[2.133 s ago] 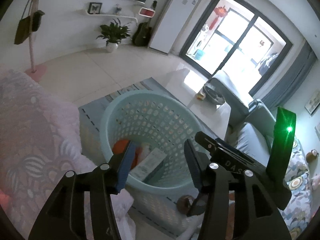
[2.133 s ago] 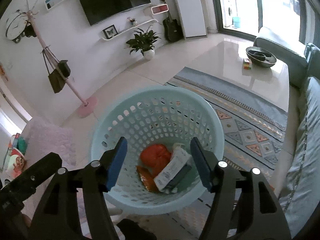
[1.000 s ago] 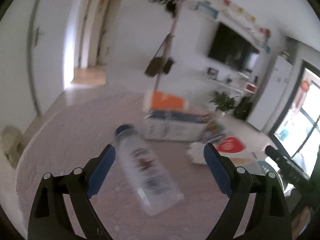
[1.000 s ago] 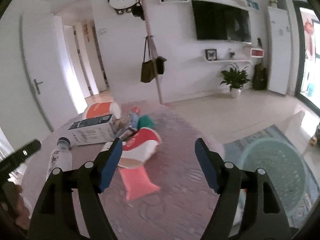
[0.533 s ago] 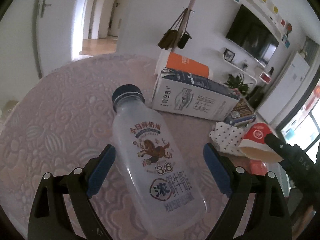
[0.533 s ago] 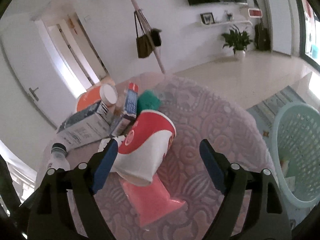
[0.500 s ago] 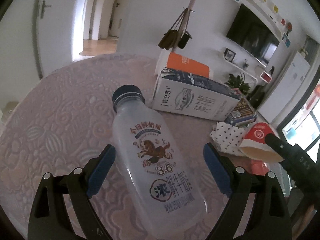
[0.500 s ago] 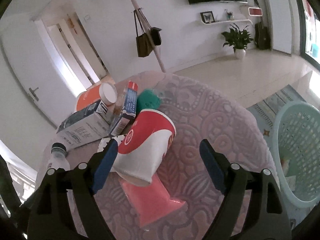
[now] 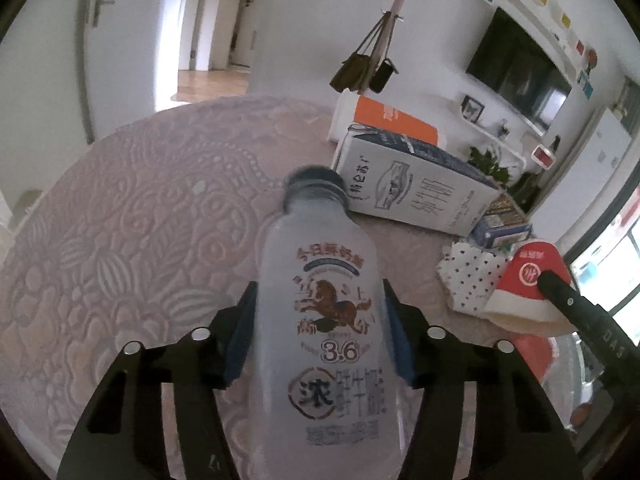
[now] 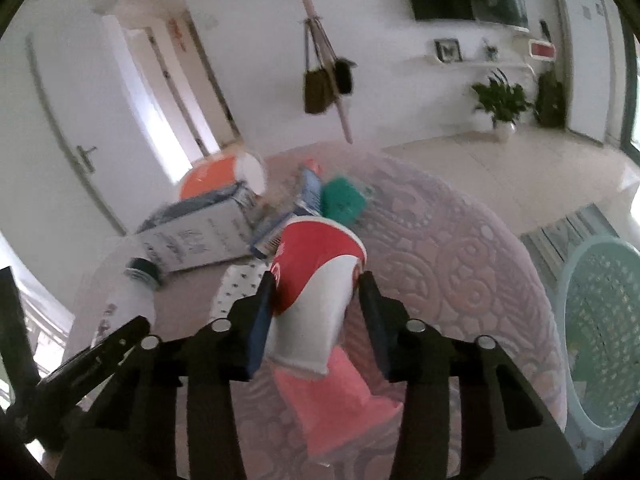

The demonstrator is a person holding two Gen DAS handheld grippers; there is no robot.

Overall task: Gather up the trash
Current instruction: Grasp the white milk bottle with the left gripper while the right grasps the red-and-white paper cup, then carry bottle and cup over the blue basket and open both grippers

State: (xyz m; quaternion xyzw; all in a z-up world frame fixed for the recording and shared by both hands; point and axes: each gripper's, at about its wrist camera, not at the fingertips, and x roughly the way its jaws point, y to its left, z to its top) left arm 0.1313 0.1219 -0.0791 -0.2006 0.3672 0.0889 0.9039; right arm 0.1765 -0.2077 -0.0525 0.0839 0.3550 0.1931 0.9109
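My left gripper (image 9: 320, 320) is shut on a frosted milk bottle (image 9: 324, 312) with a dark blue cap and a horse print; the bottle lies on the pink embossed tablecloth (image 9: 140, 220). My right gripper (image 10: 316, 300) is shut on a red and white paper cup (image 10: 316, 280) lying on its side. The bottle also shows in the right wrist view (image 10: 128, 300), and the cup in the left wrist view (image 9: 528, 284). A pink wrapper (image 10: 332, 408) lies under the cup.
A white and navy carton (image 9: 412, 188), an orange and white tub (image 9: 384, 116), a dotted napkin (image 9: 468, 276), a blue box (image 10: 310, 188) and a green packet (image 10: 344, 198) lie on the table. A pale teal laundry basket (image 10: 600, 320) stands on the floor at the right.
Both grippers swung from the basket to the table. In the last half second the left jaws closed on the milk bottle and the right jaws closed on the paper cup.
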